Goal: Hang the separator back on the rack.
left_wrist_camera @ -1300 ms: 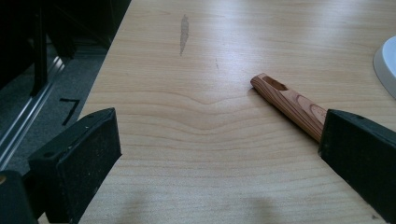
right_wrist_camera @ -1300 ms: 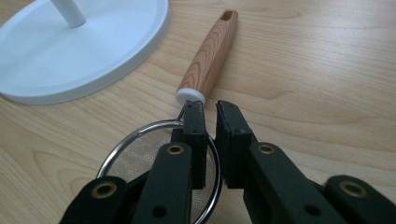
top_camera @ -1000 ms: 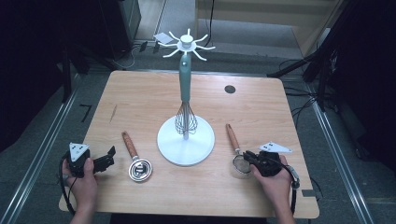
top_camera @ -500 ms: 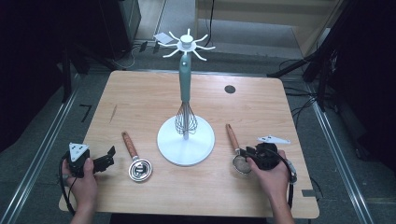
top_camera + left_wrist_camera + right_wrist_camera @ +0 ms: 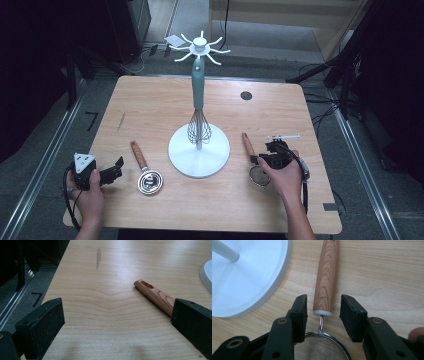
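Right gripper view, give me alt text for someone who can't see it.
The right gripper points down with its fingers open on either side of a small strainer's wooden handle, not touching it. The mesh bowl sits below, a white stand base upper left, all on a wooden table.

light falls from overhead onto the wooden table, which sits bright and evenly lit while the floor and room around it sink into near black. the white stand base throws only a soft, short shadow. a pale sheen runs across the wood far off in the left gripper view. both close views are sharp, with faint shadows under the jaws.
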`<state>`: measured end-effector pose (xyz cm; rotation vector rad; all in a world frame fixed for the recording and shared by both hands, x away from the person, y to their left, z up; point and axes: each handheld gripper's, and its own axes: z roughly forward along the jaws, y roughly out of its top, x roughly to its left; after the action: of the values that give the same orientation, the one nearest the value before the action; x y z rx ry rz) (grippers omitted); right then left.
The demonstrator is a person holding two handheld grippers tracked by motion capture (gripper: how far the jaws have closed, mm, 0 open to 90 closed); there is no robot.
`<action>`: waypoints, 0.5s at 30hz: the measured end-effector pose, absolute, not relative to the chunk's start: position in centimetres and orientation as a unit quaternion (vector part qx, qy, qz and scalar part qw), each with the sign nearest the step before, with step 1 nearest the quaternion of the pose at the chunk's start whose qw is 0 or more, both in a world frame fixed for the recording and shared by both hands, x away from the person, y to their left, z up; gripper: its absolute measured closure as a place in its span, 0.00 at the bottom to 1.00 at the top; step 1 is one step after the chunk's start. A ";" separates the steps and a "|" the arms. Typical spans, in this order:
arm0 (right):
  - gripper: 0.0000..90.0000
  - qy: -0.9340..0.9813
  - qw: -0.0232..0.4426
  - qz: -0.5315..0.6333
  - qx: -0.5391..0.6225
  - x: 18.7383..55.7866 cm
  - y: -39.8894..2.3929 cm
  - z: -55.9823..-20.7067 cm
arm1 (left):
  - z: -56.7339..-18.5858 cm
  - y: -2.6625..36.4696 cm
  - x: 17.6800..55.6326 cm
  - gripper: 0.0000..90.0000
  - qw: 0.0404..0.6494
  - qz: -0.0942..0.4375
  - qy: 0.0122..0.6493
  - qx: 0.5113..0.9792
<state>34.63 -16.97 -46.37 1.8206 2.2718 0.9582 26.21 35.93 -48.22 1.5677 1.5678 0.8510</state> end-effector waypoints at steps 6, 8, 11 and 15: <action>0.66 0.746 0.015 0.281 0.604 35.5 -16.4 -46.3 | -48.2 36.0 26.2 0.00 0.374 0.332 0.613 0.612; 0.66 0.745 0.006 0.271 0.610 35.8 -16.3 -46.2 | -48.2 36.0 26.2 0.00 0.374 0.331 0.613 0.613; 0.66 0.745 -0.004 0.254 0.616 36.1 -16.3 -46.3 | -48.2 36.0 26.2 0.00 0.374 0.331 0.613 0.612; 0.65 0.747 -0.017 0.238 0.621 36.5 -16.0 -46.5 | -48.2 36.0 26.2 0.00 0.374 0.331 0.613 0.612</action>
<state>36.47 -16.02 -46.49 1.9702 2.3717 0.7562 26.22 35.97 -48.21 1.5682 1.5694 0.8470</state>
